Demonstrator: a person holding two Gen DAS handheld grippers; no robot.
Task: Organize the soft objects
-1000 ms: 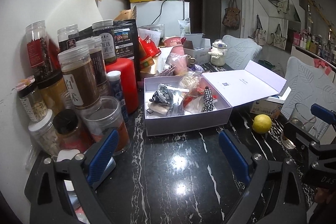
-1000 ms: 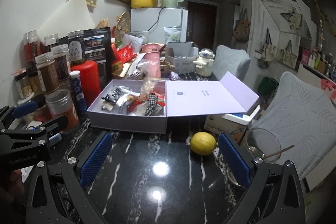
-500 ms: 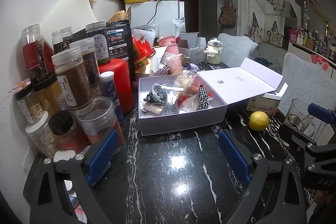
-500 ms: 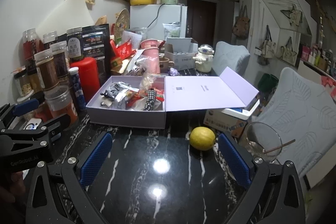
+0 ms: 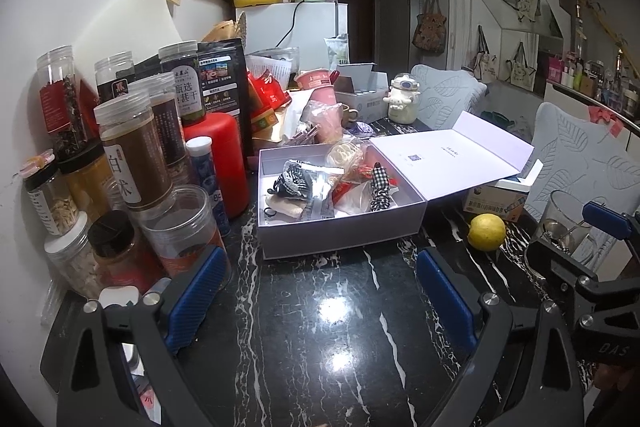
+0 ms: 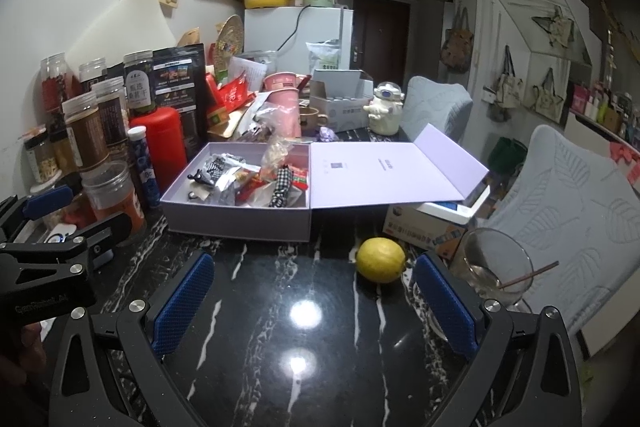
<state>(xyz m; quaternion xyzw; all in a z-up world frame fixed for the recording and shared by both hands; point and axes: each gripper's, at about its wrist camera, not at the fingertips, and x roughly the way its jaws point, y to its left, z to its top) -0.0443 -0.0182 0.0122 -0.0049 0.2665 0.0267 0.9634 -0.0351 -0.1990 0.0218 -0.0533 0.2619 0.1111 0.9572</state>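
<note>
An open lilac box (image 5: 340, 239) (image 6: 240, 221) stands on the black marble table, its lid (image 5: 448, 157) (image 6: 384, 167) folded out to the right. Inside lie soft items: a black-and-white checked fabric piece (image 5: 378, 189) (image 6: 280, 187), a striped hair tie (image 5: 294, 181), and plastic-wrapped packets (image 5: 344, 157). My left gripper (image 5: 320, 291) is open and empty, low over the table in front of the box. My right gripper (image 6: 312, 299) is open and empty, in front of the box and the lemon (image 6: 380, 259).
Jars and bottles (image 5: 128, 163) and a red canister (image 5: 224, 163) crowd the left side. A lemon (image 5: 486, 231), a glass with a stick (image 6: 492, 267) and a carton (image 6: 428, 231) stand at the right. Clutter, a pink cup (image 6: 284, 107) and a white figurine (image 6: 384, 107) lie behind the box.
Both grippers have drawn back slightly from the box and stay open. Nothing on the table has moved.
</note>
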